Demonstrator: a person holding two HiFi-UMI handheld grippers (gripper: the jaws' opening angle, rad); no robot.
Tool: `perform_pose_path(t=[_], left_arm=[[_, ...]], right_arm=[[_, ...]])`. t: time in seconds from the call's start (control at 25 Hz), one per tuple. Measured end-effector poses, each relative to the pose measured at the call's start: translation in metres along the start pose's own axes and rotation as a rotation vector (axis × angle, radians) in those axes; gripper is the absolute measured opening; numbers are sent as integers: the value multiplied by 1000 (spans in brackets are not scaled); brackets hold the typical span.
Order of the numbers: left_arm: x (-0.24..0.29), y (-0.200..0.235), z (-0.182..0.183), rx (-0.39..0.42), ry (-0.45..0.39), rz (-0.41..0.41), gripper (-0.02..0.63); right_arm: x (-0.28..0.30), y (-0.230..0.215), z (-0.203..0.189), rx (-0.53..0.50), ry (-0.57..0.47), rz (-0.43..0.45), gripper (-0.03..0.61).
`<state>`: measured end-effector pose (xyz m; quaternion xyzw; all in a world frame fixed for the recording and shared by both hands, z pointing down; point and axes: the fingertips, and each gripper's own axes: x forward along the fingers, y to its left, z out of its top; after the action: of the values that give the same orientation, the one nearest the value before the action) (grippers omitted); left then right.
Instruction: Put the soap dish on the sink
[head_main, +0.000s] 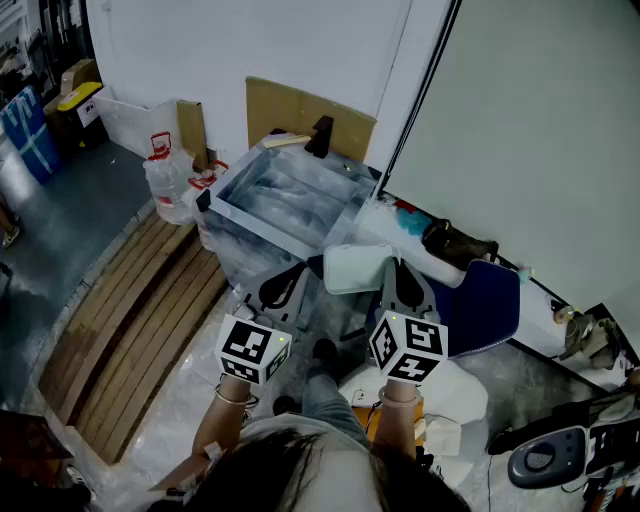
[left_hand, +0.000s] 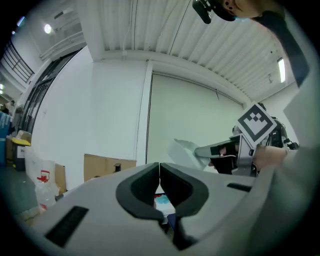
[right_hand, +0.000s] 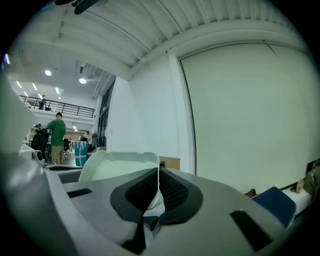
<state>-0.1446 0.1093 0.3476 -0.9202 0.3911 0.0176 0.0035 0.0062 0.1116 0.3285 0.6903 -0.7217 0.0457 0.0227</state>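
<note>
The soap dish (head_main: 352, 270) hangs pinched by its edge in the right gripper (head_main: 386, 272). It is held raised just short of the sink (head_main: 262, 222) ahead, probably to clear the rim. Just left, the left gripper (head_main: 284, 288) is pressed together, empty and apparently unneeded.

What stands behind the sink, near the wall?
A brown cardboard sheet stands behind the sink, against the white wall. The black tap at the sink's back rim covers part of it, and the sink hides its lower edge.
</note>
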Motion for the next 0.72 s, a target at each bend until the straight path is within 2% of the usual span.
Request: perform_pose_path(t=[0.24, 0.72], left_arm=[[17, 9, -5, 1, 9, -4, 9], [71, 29, -13, 5, 33, -9, 9]], right_arm=[[18, -5, 0, 24, -16, -2, 28], [75, -36, -10, 17, 23, -12, 28]])
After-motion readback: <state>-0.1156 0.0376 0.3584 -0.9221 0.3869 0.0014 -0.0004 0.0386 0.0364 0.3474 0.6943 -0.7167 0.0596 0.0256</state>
